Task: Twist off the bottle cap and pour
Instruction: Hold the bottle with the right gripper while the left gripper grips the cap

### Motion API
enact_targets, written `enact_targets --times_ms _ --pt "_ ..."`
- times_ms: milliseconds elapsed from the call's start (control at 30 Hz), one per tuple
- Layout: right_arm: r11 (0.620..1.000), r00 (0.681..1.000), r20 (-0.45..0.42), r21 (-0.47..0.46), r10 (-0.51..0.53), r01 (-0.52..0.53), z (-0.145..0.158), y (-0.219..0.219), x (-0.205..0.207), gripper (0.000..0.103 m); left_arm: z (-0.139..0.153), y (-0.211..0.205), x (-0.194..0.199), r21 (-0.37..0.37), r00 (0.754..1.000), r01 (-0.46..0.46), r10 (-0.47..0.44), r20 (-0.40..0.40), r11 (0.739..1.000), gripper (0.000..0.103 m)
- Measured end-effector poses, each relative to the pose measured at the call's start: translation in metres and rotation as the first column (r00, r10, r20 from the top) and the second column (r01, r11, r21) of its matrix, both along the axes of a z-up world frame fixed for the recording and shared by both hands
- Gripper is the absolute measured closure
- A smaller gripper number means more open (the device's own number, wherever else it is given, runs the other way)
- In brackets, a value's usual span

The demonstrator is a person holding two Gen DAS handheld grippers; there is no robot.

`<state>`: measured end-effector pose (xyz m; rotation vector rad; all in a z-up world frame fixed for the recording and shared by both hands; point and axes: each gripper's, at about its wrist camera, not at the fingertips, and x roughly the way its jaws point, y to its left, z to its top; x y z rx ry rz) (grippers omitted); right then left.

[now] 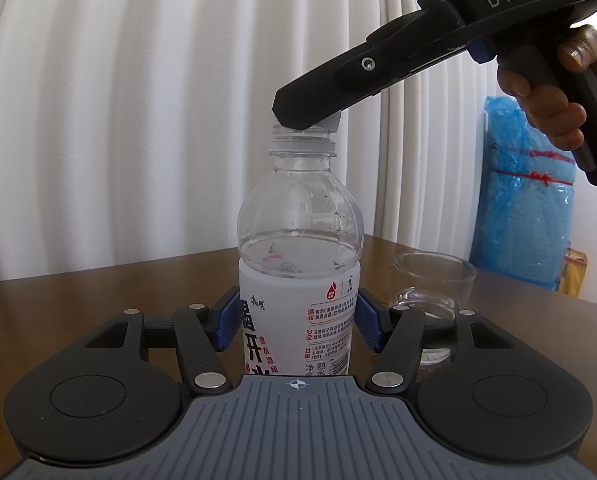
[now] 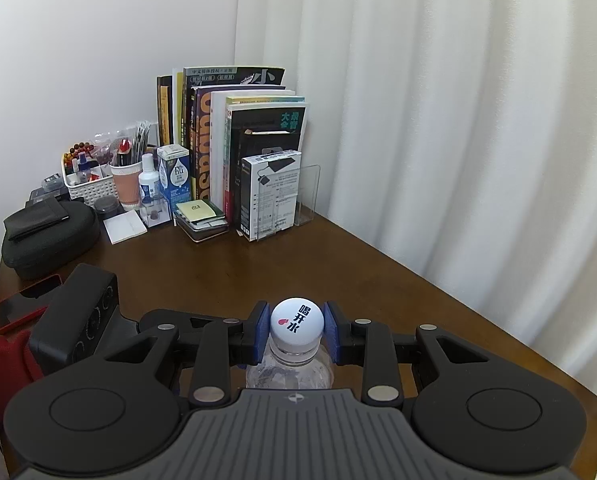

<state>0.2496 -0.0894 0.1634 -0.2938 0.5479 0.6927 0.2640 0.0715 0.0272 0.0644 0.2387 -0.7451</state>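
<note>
left wrist view gives me the water bottle [image 1: 298, 288] upright on the brown table [image 1: 98, 292], right in front of my left gripper [image 1: 296, 322]; its blue pads [image 1: 226, 324] are clamped on the labelled waist, so that claw is closed on the bottle; from above, my right gripper [image 1: 306, 118] comes down at a slant and pinches the white cap [image 1: 332, 123], which looks tilted and partly lifted off the threads, so i judge the unscrewing nearly done; right wrist view shows the same cap [image 2: 297, 322] squeezed between that claw's pads [image 2: 262, 330], closed on it, printed top facing the lens; i expect the bottle to be light and thin-walled, soft enough to dent, and slick where bare, so the labelled middle is the place to hold, firmly but not crushing, or water may well up once the cap is off; the cap is small, stiff and ribbed, best taken by its sides; the bottle holds clear water up to about the top of the label; a clear drinking glass [image 1: 434, 284] stands just beside it to the right, apart from it, and i cannot tell whether anything is in it.
</note>
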Motion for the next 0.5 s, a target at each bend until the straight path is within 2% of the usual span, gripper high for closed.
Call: enact_targets --times_ms 500 --pt "1.000 1.000 0.005 -0.001 0.000 0.000 0.0045 0.0012 0.0024 0.071 0.0000 -0.0017 0.0008 0.015 1.000 0.004 -0.004 0.009 1.000 0.044"
